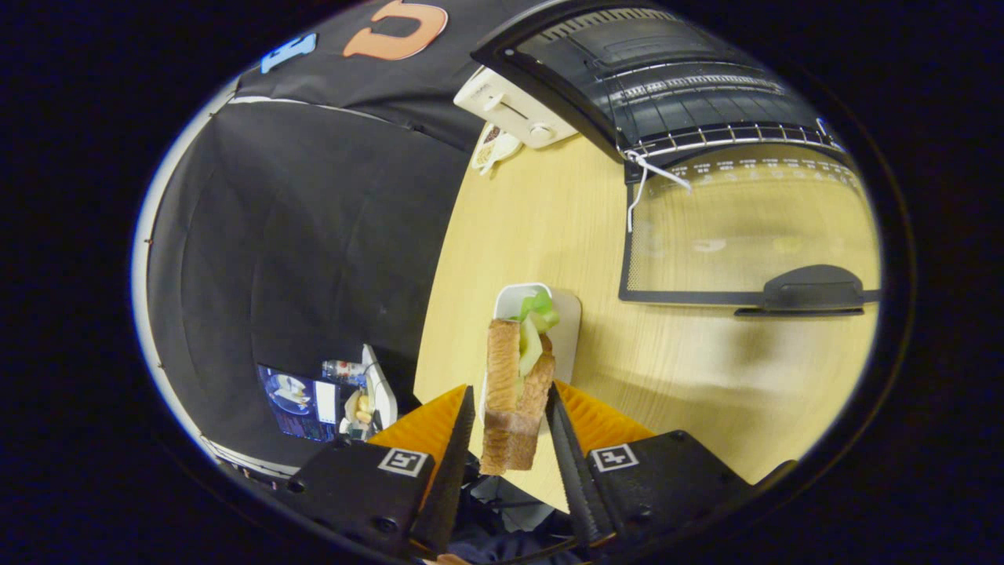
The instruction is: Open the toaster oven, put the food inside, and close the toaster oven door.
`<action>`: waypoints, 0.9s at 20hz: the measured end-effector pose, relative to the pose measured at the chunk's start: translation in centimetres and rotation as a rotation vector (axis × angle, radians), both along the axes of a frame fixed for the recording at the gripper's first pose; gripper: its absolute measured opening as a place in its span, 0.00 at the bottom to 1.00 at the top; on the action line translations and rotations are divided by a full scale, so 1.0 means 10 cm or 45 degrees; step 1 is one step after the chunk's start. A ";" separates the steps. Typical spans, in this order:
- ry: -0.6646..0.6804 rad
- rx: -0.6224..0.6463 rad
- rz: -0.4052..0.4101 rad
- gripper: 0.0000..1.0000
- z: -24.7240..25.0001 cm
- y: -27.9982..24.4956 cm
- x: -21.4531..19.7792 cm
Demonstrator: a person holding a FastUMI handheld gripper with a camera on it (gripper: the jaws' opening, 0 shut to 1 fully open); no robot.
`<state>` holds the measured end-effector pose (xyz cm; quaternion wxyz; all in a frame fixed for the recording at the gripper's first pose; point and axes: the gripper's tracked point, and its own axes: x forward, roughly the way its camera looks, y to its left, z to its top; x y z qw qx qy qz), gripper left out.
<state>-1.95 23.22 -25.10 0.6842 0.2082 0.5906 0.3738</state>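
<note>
My hand-held gripper [511,428] grasps one sandwich [515,388] between its fingers, lifted above one white tray [566,318] on the worktop [549,227]. Beyond them the single toaster oven [667,74] stands with its glass door [745,235] already down; in my judgement loading and closing remain. One white pop-up toaster [514,110] sits beside it.

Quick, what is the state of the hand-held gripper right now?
Hand-held gripper: closed on the sandwich, both fingers pressing its sides, above the white tray.

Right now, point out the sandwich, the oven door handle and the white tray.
sandwich [514,392]: gripper view, bread crust.
oven door handle [812,286]: gripper view, its middle.
white tray [566,322]: gripper view, bare rim.
</note>
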 end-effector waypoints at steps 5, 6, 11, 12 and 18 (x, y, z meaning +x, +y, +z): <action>0.029 0.041 -0.046 0.44 0.00 0.01 0.02; 0.035 0.055 -0.056 0.43 0.01 0.01 0.02; -0.005 0.173 -0.075 0.39 0.26 -0.02 -0.01; -0.019 0.215 -0.089 0.39 0.34 -0.03 0.01; -0.216 0.365 -0.337 0.38 0.69 -0.32 0.41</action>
